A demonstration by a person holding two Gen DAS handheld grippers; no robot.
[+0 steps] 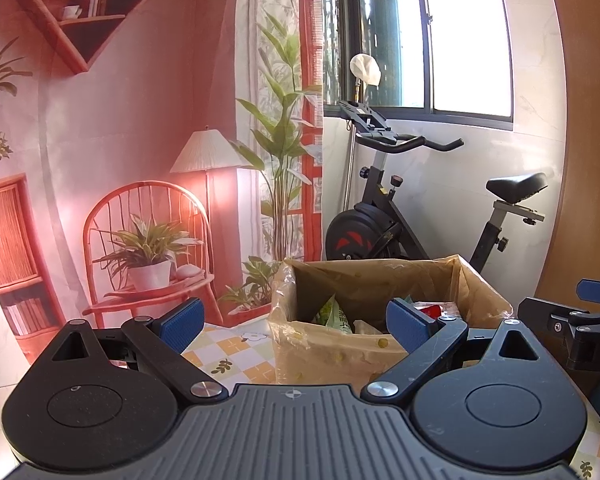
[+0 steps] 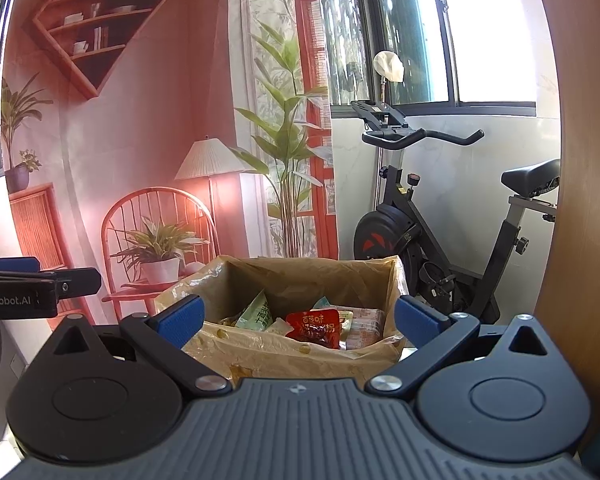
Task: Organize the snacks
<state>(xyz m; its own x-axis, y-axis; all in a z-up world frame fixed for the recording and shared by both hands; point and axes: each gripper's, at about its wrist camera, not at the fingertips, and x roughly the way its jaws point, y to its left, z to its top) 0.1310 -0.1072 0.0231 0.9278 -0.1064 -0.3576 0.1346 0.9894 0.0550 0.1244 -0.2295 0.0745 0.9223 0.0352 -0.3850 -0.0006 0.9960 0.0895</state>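
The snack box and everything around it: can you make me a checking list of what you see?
Surface: table under a checkered flower-print cloth.
Job's things: open cardboard box lined with plastic, holding a red snack pack, a green snack pack and more packets.
Clutter: nothing seen.
Grippers: left gripper open and empty; right gripper open and empty, both facing the box.
Cables: nothing seen.
Surroundings: exercise bike, window, printed room backdrop.
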